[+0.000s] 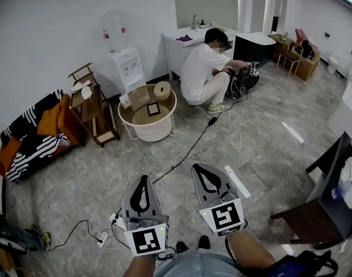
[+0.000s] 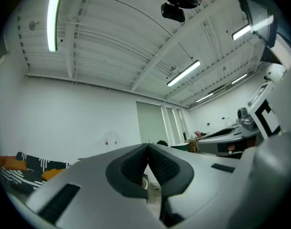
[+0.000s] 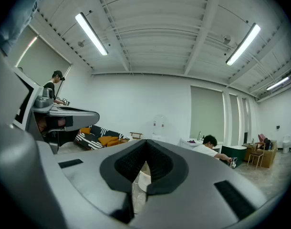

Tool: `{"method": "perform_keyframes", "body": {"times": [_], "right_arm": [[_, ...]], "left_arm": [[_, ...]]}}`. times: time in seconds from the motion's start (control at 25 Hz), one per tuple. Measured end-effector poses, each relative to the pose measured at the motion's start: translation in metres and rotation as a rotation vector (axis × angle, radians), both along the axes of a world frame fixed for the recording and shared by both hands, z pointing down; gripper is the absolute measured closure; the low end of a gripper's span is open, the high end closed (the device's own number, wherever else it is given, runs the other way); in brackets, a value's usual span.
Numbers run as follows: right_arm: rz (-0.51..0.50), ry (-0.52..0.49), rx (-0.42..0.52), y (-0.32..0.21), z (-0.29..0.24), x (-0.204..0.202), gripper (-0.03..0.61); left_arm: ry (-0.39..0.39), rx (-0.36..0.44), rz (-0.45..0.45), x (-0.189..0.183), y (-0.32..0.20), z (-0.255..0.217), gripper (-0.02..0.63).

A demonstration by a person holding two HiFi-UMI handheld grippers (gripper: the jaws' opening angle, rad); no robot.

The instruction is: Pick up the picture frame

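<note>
A small dark picture frame (image 1: 153, 109) lies on the round white table (image 1: 142, 129) far ahead of me, across the floor. Beside it on the table sit a roll of tape (image 1: 161, 89) and a brown board (image 1: 139, 96). My left gripper (image 1: 144, 179) is held low in front of me, shut, with nothing between its jaws. To its right, my right gripper (image 1: 202, 168) is also shut and empty. In the left gripper view the left gripper (image 2: 148, 145) has its jaw tips touching. The right gripper (image 3: 146, 141) looks the same in the right gripper view. Both are well short of the table.
A person (image 1: 206, 74) crouches beyond the table by a black bag. A wooden rack (image 1: 95, 108) and a striped sofa (image 1: 34, 134) stand at left, a water dispenser (image 1: 123, 56) at the wall. A black cable (image 1: 187, 152) and power strip (image 1: 115, 218) lie on the floor. A dark table (image 1: 323, 203) is at right.
</note>
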State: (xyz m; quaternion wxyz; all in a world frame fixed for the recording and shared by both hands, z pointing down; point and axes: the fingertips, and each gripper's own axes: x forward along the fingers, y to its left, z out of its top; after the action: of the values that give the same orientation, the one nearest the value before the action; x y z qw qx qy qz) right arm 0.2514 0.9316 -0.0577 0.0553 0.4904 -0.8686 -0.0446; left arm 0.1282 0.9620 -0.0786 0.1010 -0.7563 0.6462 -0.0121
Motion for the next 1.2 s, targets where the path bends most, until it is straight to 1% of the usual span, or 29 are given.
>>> {"method": "perform_keyframes", "body": {"times": [0.08,0.12,0.2,0.32,0.52,0.72,0.92,1.04,1.2], "right_arm": [[-0.012,0.005,0.036,-0.005,0.001,0.005,0.568],[-0.015,0.004,0.045,-0.007,0.002,0.008,0.568],[-0.012,-0.004,0.050,-0.009,0.003,0.017,0.568],[-0.005,-0.004,0.047,-0.011,0.006,0.033,0.568],[-0.050,-0.037,0.032,-0.016,0.009,0.041,0.566],[-0.041,-0.032,-0.029,-0.033,0.028,0.060,0.566],[-0.022,-0.036,-0.052,-0.066,0.039,0.063,0.565],[-0.036,-0.018,-0.074,-0.094,0.054,0.049,0.565],[-0.054,0.005,-0.090,-0.145,0.068,0.023,0.565]], "left_arm": [[0.021,0.001,-0.003,0.005,-0.003,-0.003,0.598],[0.018,0.001,-0.004,0.008,-0.004,-0.003,0.598],[0.007,0.002,-0.003,0.016,-0.007,0.000,0.598],[0.033,-0.009,0.002,0.032,-0.010,0.003,0.598],[0.024,-0.028,-0.033,0.042,-0.012,0.006,0.598],[0.009,-0.048,-0.058,0.050,-0.021,0.017,0.598],[0.016,-0.067,-0.079,0.043,-0.046,0.029,0.598],[0.026,-0.084,-0.092,0.028,-0.072,0.042,0.598],[0.047,-0.097,-0.107,0.002,-0.125,0.055,0.598]]}}
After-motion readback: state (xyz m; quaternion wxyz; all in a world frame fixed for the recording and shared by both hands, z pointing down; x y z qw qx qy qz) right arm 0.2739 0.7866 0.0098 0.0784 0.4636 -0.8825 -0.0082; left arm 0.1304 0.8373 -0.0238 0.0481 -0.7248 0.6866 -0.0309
